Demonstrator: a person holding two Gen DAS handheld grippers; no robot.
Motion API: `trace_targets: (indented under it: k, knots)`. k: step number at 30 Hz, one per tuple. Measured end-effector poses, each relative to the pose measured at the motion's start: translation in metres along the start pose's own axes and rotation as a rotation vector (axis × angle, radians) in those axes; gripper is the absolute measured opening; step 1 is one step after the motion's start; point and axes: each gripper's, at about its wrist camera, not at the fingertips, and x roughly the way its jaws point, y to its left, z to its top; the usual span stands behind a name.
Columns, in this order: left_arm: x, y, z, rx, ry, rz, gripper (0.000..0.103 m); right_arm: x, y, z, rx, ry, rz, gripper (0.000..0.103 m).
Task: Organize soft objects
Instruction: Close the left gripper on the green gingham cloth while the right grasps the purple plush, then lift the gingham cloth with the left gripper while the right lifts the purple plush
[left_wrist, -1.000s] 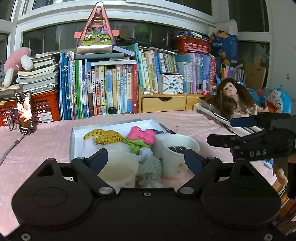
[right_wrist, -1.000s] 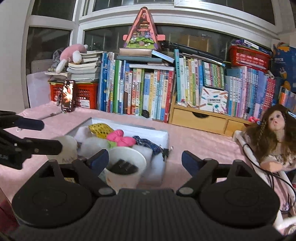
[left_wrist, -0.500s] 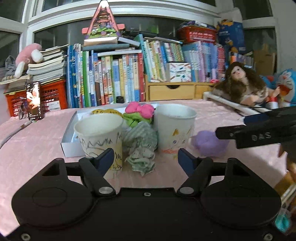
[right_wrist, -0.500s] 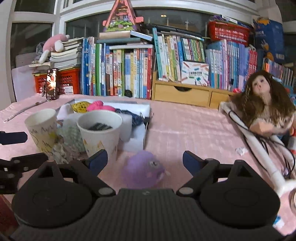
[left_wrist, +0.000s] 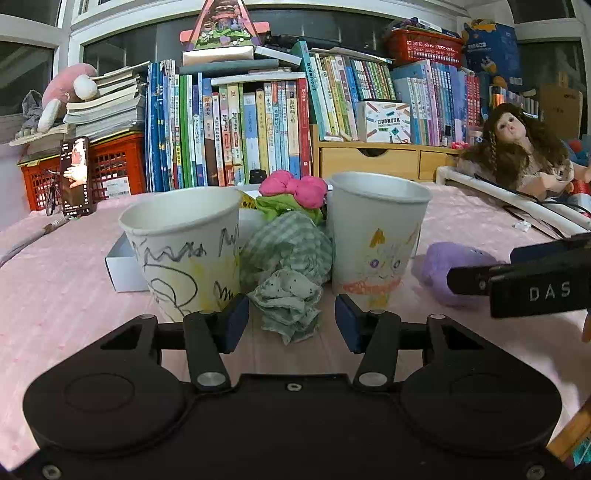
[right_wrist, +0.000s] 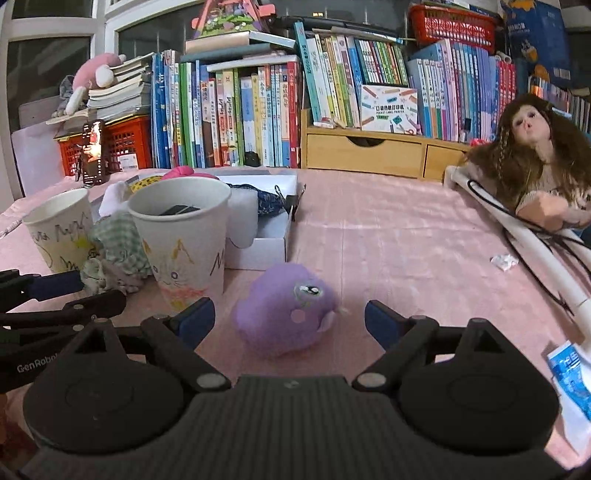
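A crumpled green checked cloth (left_wrist: 291, 266) lies on the pink tablecloth between two scribbled paper cups, one to its left (left_wrist: 184, 254) and one to its right (left_wrist: 376, 236). My left gripper (left_wrist: 291, 323) sits low in front of it. Its jaws are closing, with the cloth's lower folds between the pads; the right pad stands apart from the cloth. A purple plush (right_wrist: 284, 310) lies between the wide-apart pads of my right gripper (right_wrist: 290, 323), untouched. In the right wrist view the nearer cup (right_wrist: 184, 243) holds something dark.
Behind the cups is a white box (right_wrist: 258, 247) holding a pink bow (left_wrist: 295, 188) and other soft pieces. A doll (right_wrist: 532, 147) and a white tube (right_wrist: 517, 251) lie at the right. Books and a wooden drawer unit (left_wrist: 369, 162) line the back.
Both grippers have sunk towards the table and come closer to the cups. The left jaws have narrowed around the green cloth. The purple plush now sits between the right jaws.
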Motion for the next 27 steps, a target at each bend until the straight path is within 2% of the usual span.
trace_targets:
  k: [9,11,13,17,18,21,23,27]
  knots:
    - [0.012,-0.003,0.007,-0.011,0.003,0.015,0.05,0.014,0.002,0.001,0.004,0.028,-0.007,0.093]
    - [0.015,-0.005,0.008,0.0,0.013,0.012,0.061,0.016,0.003,0.002,0.005,0.035,-0.01,0.093]
    - [0.019,-0.009,0.01,0.025,0.03,-0.003,0.067,0.018,0.003,0.002,0.008,0.042,-0.011,0.093]
    - [0.022,-0.012,0.011,0.029,0.041,-0.001,0.068,0.023,0.004,0.004,0.002,0.057,-0.01,0.088]
    - [0.023,-0.011,0.012,0.021,0.043,-0.003,0.067,0.024,0.005,0.004,0.0,0.064,-0.009,0.086]
    - [0.024,-0.008,0.013,0.001,0.046,0.008,0.056,0.028,0.007,0.004,-0.006,0.082,-0.004,0.078]
    - [0.024,-0.005,0.014,-0.003,0.048,0.019,0.043,0.028,0.009,0.003,-0.018,0.082,-0.014,0.071]
    - [0.023,-0.001,0.016,-0.01,0.049,0.013,0.039,0.026,0.011,0.003,-0.027,0.077,-0.017,0.068]
